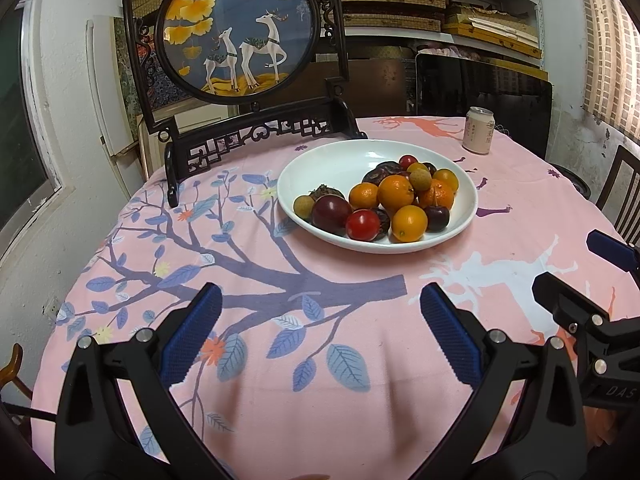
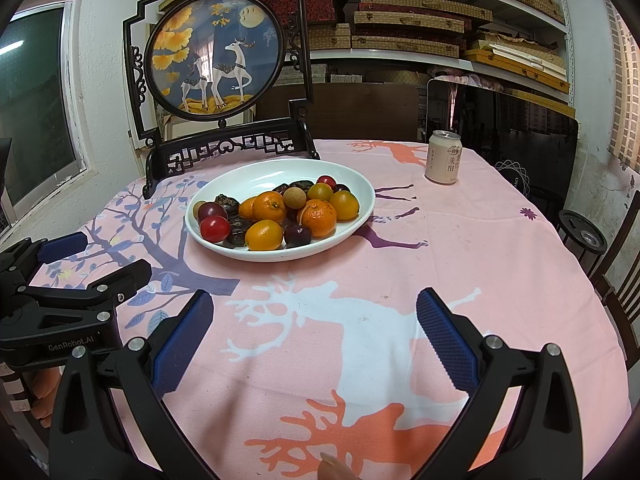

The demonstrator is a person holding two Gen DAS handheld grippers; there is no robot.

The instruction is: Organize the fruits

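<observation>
A white oval bowl sits mid-table on the pink cloth, filled with several fruits: oranges, a red cherry tomato, dark plums, longans and cherries. My left gripper hovers over the near table with its blue pads wide apart, nothing between them. My right gripper is likewise open and empty, nearer than the bowl and to its right. Each gripper shows at the edge of the other's view.
A dark wooden frame with a round deer painting stands behind the bowl. A drink can stands at the far right of the table. A black screen, shelves of boxes and a chair surround the table.
</observation>
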